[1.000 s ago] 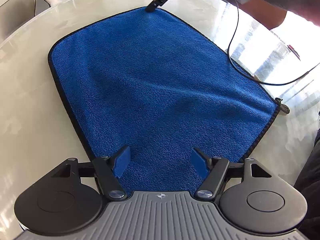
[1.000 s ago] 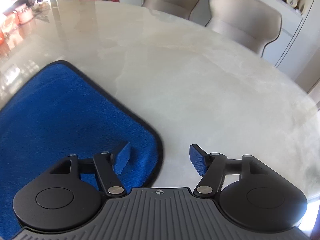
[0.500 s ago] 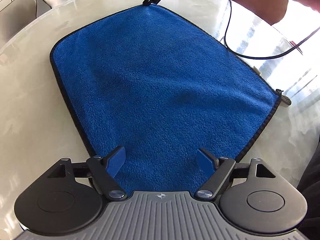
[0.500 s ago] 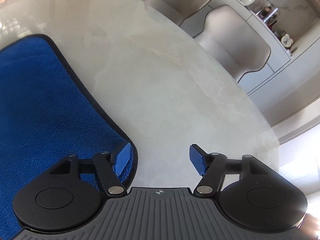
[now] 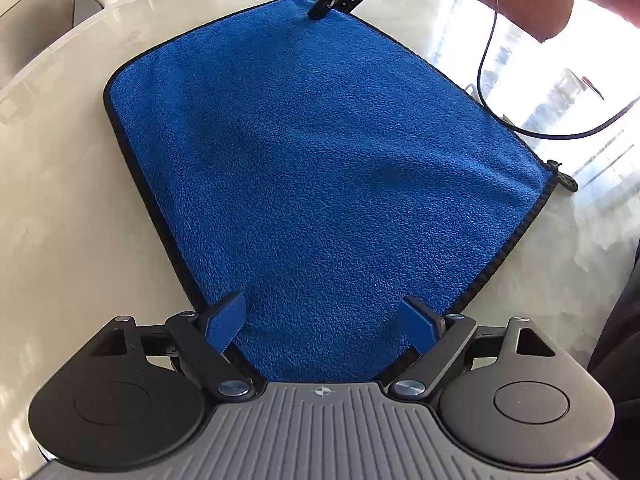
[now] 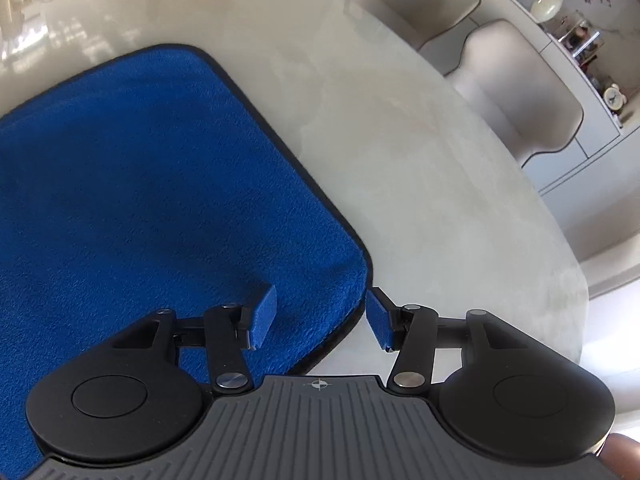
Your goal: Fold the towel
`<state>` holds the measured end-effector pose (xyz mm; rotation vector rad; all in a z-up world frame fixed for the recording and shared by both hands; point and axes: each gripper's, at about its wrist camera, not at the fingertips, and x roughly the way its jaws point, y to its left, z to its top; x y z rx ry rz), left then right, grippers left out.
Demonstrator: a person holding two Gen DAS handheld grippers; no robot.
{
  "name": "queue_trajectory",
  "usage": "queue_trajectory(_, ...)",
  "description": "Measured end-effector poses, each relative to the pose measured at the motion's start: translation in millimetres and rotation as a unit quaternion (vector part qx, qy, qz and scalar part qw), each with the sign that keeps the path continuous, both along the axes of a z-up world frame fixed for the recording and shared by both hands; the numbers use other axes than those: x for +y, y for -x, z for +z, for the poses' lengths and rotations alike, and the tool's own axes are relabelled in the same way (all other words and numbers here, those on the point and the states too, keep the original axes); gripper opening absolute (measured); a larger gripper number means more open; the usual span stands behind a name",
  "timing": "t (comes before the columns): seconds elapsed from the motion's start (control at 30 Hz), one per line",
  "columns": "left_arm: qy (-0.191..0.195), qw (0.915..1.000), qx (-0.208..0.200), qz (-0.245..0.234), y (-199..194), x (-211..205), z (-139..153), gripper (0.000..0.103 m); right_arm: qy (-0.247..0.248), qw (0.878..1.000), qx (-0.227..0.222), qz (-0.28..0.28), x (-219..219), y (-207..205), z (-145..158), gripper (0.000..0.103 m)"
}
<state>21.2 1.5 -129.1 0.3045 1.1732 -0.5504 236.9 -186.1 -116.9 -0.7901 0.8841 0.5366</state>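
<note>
The blue towel (image 5: pixel 320 168) lies flat on the pale tabletop (image 5: pixel 60 220). The left tool (image 5: pixel 322 322), jaws just widened and wide apart, straddles the towel's near corner without pressing it. The right tool (image 6: pixel 320 312), half open and just widening slightly, brackets the far corner.

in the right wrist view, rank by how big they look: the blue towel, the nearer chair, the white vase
1. blue towel, largest by far, though it lies nearest the camera
2. nearer chair
3. white vase, smallest, farthest away
</note>
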Motion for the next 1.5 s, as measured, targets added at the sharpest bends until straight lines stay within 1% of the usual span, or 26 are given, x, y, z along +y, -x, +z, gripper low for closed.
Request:
queue_trajectory(0.03, 0.000, 1.0000, 0.000, 0.001, 1, 0, 0, 0.087, 0.002, 1.000, -0.006, -0.007, -1, -2, 0, 0.062)
queue_trajectory(0.07, -0.002, 1.0000, -0.001, 0.001, 1, 0, 0, 0.087, 0.008, 1.000, -0.018, -0.014, -4, -5, -1, 0.065)
queue_trajectory(0.1, -0.004, 1.0000, -0.003, 0.001, 3, 0, 0, 0.087, 0.010, 1.000, -0.023, -0.018, -6, -7, -2, 0.065)
queue_trajectory(0.13, -0.007, 1.0000, -0.004, 0.001, 5, -1, 0, 0.089, 0.013, 0.999, -0.027, -0.027, -8, -10, -1, 0.065)
queue_trajectory(0.17, -0.010, 0.9999, -0.005, 0.001, 6, -2, -1, 0.091, 0.017, 0.999, -0.030, -0.034, -8, -12, -2, 0.062)
queue_trajectory(0.23, -0.011, 0.9999, -0.005, 0.004, 10, -3, -1, 0.091, 0.031, 0.998, -0.036, -0.040, -8, -7, 0, 0.051)
queue_trajectory(0.3, 0.002, 0.9998, 0.001, 0.019, 10, 0, 1, 0.090, -0.004, 0.998, -0.027, -0.049, -10, 9, 16, 0.052)
queue_trajectory(0.33, 0.012, 0.9995, 0.004, 0.029, 10, 3, 3, 0.089, -0.037, 0.998, -0.024, -0.049, -13, 25, 29, 0.058)
queue_trajectory(0.37, 0.024, 0.9989, 0.007, 0.039, 10, 6, 5, 0.089, -0.060, 0.997, -0.024, -0.045, -15, 37, 38, 0.067)
queue_trajectory(0.4, 0.033, 0.9984, 0.002, 0.046, 11, 8, 7, 0.089, -0.077, 0.996, -0.024, -0.036, -17, 55, 46, 0.069)
queue_trajectory(0.47, 0.048, 0.9972, -0.017, 0.054, 16, 12, 15, 0.089, -0.080, 0.996, -0.025, -0.015, -21, 94, 54, 0.069)
queue_trajectory(0.53, 0.045, 0.9975, -0.034, 0.043, 25, 11, 19, 0.089, -0.061, 0.998, -0.024, 0.014, -28, 143, 57, 0.069)
queue_trajectory(0.6, 0.037, 0.9977, -0.050, 0.029, 35, 10, 22, 0.089, -0.058, 0.998, -0.011, 0.022, -37, 186, 58, 0.069)
queue_trajectory(0.67, 0.023, 0.9981, -0.054, 0.022, 45, 9, 20, 0.089, -0.065, 0.998, 0.006, 0.002, -46, 213, 58, 0.069)
queue_trajectory(0.73, 0.016, 0.9979, -0.057, 0.023, 54, 10, 17, 0.089, -0.070, 0.997, 0.025, -0.032, -54, 240, 53, 0.069)
queue_trajectory(0.83, 0.018, 0.9971, -0.058, 0.044, 60, 14, 14, 0.089, -0.078, 0.994, 0.027, -0.071, -62, 273, 46, 0.068)
queue_trajectory(0.9, 0.022, 0.9960, -0.058, 0.064, 62, 20, 13, 0.089, -0.096, 0.990, 0.027, -0.104, -65, 283, 42, 0.066)
queue_trajectory(0.97, 0.024, 0.9949, -0.058, 0.079, 63, 24, 12, 0.089, -0.110, 0.984, 0.028, -0.138, -67, 294, 37, 0.051)
queue_trajectory(1.0, 0.024, 0.9945, -0.057, 0.084, 62, 27, 12, 0.088, -0.110, 0.983, 0.030, -0.147, -69, 292, 33, 0.050)
queue_trajectory(1.1, 0.026, 0.9933, -0.049, 0.101, 62, 31, 10, 0.087, -0.113, 0.980, 0.031, -0.163, -68, 293, 22, 0.050)
queue_trajectory(1.17, 0.036, 0.9916, -0.037, 0.119, 60, 36, 8, 0.087, -0.114, 0.979, 0.033, -0.168, -69, 297, 20, 0.050)
queue_trajectory(1.2, 0.044, 0.9900, -0.031, 0.130, 59, 39, 8, 0.087, -0.113, 0.978, 0.033, -0.170, -69, 299, 18, 0.050)
queue_trajectory(1.27, 0.074, 0.9840, -0.014, 0.162, 56, 47, 7, 0.087, -0.111, 0.979, 0.032, -0.171, -71, 300, 18, 0.050)
queue_trajectory(1.33, 0.093, 0.9797, -0.003, 0.178, 53, 50, 7, 0.087, -0.117, 0.978, 0.038, -0.167, -71, 300, 19, 0.050)
queue_trajectory(1.4, 0.095, 0.9785, 0.003, 0.183, 51, 51, 8, 0.087, -0.119, 0.979, 0.042, -0.163, -69, 302, 20, 0.050)
queue_trajectory(1.5, 0.082, 0.9779, 0.011, 0.192, 46, 49, 5, 0.087, -0.110, 0.979, 0.044, -0.164, -66, 299, 17, 0.050)
